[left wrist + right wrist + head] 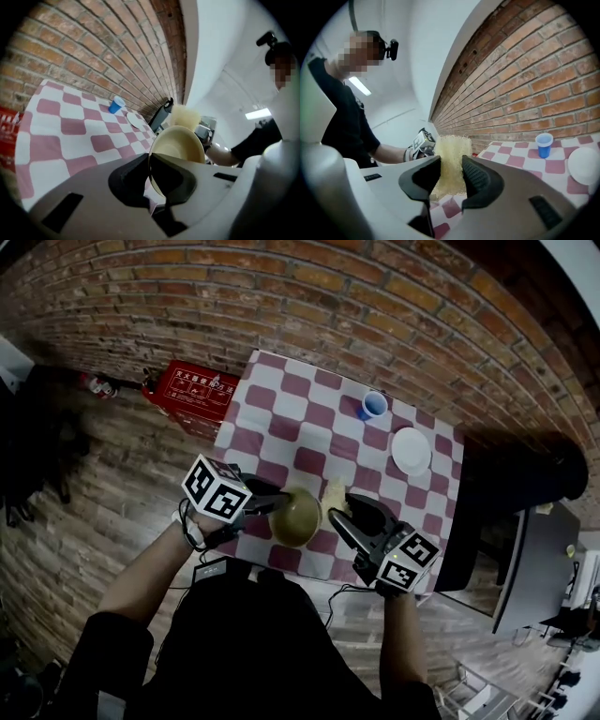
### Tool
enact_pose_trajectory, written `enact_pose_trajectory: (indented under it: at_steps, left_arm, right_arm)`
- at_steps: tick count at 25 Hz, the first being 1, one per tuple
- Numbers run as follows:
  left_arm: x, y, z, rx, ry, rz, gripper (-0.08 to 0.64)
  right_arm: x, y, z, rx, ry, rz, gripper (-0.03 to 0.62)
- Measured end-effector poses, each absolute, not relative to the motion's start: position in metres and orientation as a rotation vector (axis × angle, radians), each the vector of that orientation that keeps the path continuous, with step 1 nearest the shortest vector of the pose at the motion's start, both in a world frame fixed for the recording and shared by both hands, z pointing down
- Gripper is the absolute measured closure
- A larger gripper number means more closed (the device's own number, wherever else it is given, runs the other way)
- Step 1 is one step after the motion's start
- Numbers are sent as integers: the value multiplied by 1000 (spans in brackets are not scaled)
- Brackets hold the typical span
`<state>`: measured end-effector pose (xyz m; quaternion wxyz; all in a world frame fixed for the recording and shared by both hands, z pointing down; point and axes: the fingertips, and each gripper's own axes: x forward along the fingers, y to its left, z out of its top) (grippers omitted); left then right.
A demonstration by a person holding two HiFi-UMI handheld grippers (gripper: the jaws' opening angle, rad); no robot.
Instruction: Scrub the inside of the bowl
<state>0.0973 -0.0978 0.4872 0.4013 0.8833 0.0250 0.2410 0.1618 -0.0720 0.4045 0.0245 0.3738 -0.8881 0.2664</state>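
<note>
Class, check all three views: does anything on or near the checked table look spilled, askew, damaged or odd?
Nothing stands out. The blue cup stands upright, the white plate lies flat on the table. The bowl tilts only because the left gripper grips its rim; the right gripper holds a sponge.

cup [374,405], plate [411,449] beyond bowl [296,517] at right, tablecloth [281,418] open left

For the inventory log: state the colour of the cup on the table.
The cup is blue, clearest in the right gripper view.
</note>
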Motion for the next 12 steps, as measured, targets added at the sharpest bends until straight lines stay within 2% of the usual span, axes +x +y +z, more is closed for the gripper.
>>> enact_pose_trajectory:
  at_steps: [12]
  left_arm:
    - [119, -25, 437, 2960, 656, 1047, 534]
  right_arm:
    - [137, -46, 432, 289, -2720, 1272, 439]
